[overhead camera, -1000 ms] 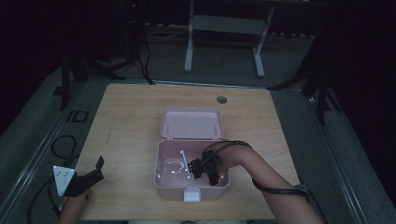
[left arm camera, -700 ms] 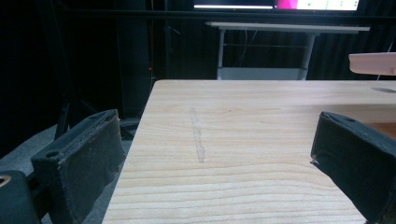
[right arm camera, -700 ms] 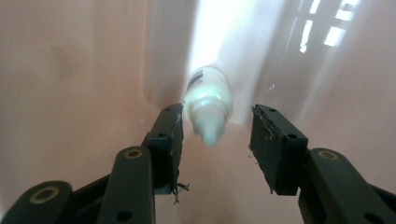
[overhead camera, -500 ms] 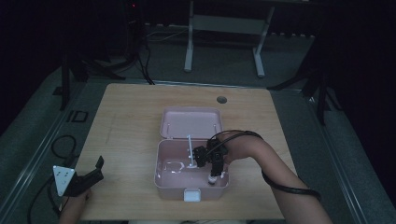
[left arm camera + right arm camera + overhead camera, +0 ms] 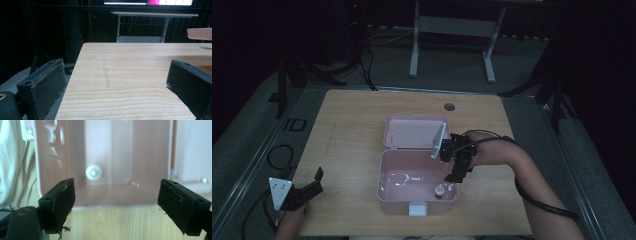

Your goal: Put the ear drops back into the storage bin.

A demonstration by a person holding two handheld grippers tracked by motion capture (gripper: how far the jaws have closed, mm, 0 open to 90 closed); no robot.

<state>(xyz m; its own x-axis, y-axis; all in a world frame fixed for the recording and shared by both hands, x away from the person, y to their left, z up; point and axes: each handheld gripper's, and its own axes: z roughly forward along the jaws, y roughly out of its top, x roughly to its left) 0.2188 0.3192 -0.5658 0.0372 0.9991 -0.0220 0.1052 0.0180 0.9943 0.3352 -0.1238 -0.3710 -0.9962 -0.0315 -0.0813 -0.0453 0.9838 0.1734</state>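
From above, the pink box sits open near the front of the wooden table, its lid laid back flat behind it. A small white bottle stands inside, in the front right corner of the box. The right gripper hangs over the box's right rim, empty, just beside the bottle but not touching it. The left gripper rests at the table's front left corner, well apart from the box.

Along the left gripper's view, its jaws stand wide apart over bare wood, nothing between them.

Along the right gripper's view, the jaws are spread wide too, looking down into the box; the bottle's round cap shows on the floor of it.

I'd judge the bottle is placed; closing the lid looks left to do.
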